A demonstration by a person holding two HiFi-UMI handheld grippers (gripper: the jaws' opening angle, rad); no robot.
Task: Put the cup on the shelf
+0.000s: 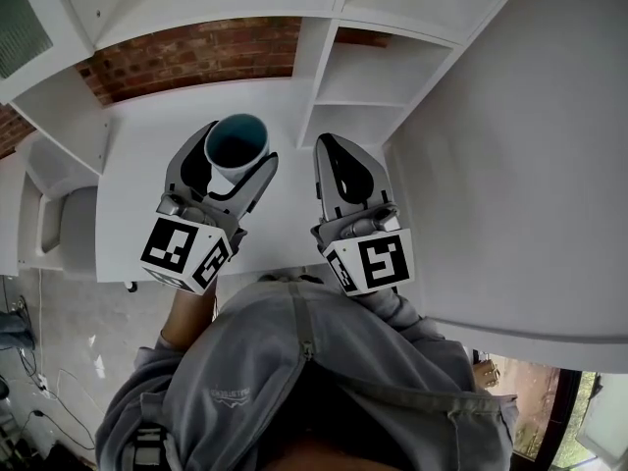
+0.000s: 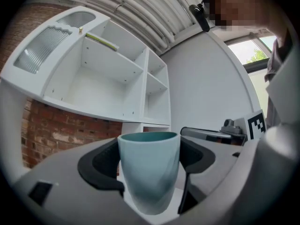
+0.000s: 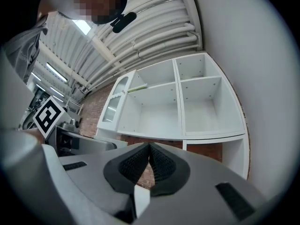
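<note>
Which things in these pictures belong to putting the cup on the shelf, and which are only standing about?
Belong to the job:
- cup, upright between the jaws
- left gripper, holding it
- shelf, white

Only standing about:
- right gripper, jaws together, holding nothing
- brick wall
- white counter

The left tongs (image 1: 238, 145) and the right tongs (image 1: 329, 145) were built alike: pale grey moulded shells with curved, tapering jaws lined in black ribbed padding. Behind the jaws each carried a white block printed with black square markers, the left cube (image 1: 186, 253) and the right cube (image 1: 371, 263), with dull metal fittings just ahead of it. The person wore a grey hooded top (image 1: 285, 381) — a zip (image 1: 306, 334) down the front and a small pale logo (image 1: 228, 392) on the chest.
</note>
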